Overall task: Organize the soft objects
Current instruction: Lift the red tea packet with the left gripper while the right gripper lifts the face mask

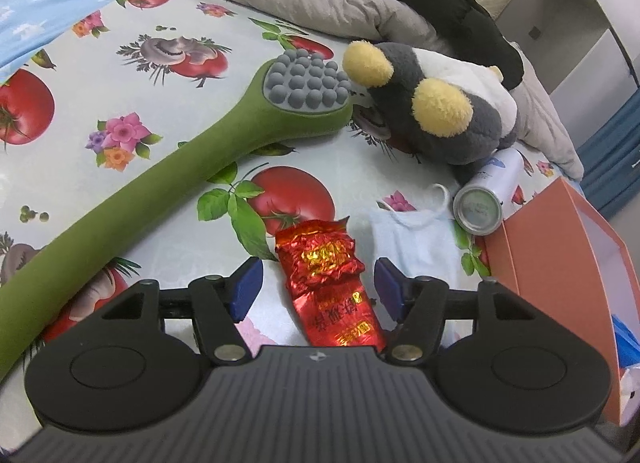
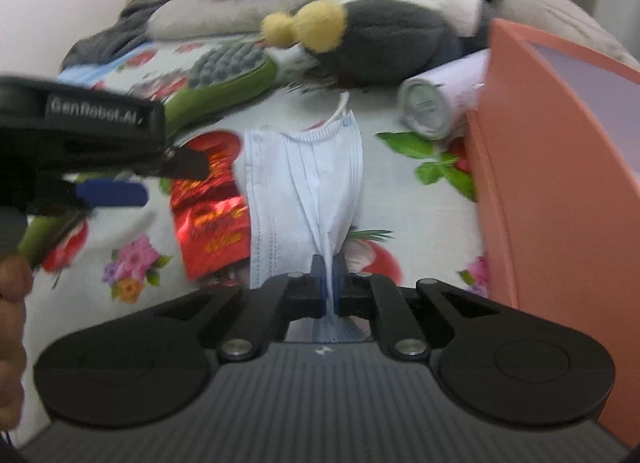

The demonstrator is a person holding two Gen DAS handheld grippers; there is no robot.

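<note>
The right hand-held gripper (image 2: 329,283) is clamped on one pale blue pleated face mask (image 2: 304,179), left of the orange cardboard box (image 2: 560,191). The left hand-held gripper (image 1: 318,287) straddles one crinkled red foil packet (image 1: 328,283), fingers apart.

Both wrist cameras look forward, low and close over the bedsheet (image 1: 168,167), sharing the red packet (image 1: 328,283) and plush toy (image 2: 384,43).

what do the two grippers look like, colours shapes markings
Both match: the left gripper and right gripper have a ribbed dark grey body, two round black discs at the sides, black linkage arms with silver pivot pins, and blue pads on the jaws. A small logo sits on the body's front edge. Seen from the right wrist, the left one's black side reads GenRobot.AI in white.
</note>
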